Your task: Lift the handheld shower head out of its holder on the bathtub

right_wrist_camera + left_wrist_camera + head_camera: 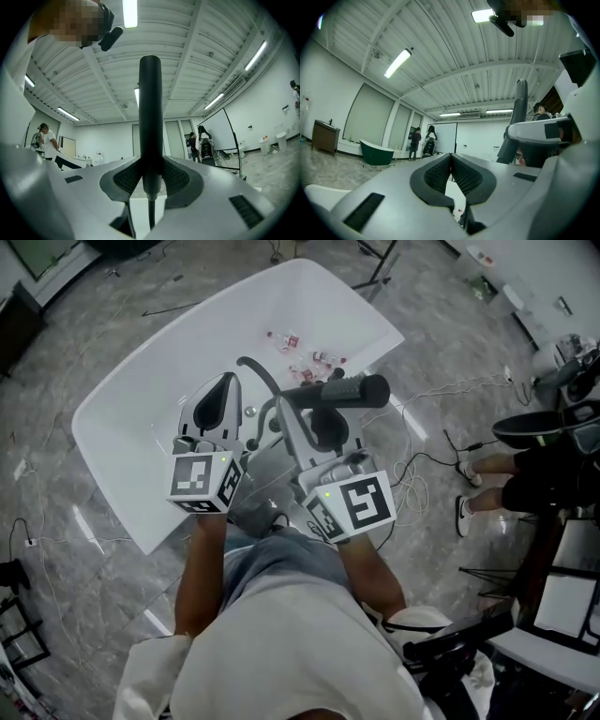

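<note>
Shower head: the dark handle of the shower head [345, 390] lies level above the tub [122, 427], crosswise in the right claw [323, 423]. In the right gripper view the shower head [151, 117] stands up between the pads.
Right claw: the right claw [151, 176] is closed part-way on the handle near its lower end, with a pad pressing on each side.
Left claw: the left claw [451, 161] is closed tip to tip on nothing. From the head view the left claw [217, 399] sits just beside the right one.
Hose: the hose [255, 365] arcs over the tub behind the claws, and the hose [150, 213] hangs from the handle's base below the pads.
Holder: not visible, as the claws cover that part of the tub rim.
Step in hand: judged to be the end of the lift, with the head apparently clear of the holder.
Doing it well: keep the pinch firm and even, since the grip is low and the long end could tip. Leave slack in the hose. Keep the left claw out of the hose loop.
Risk: a taut hose could tug the handle round in the pads.
</note>
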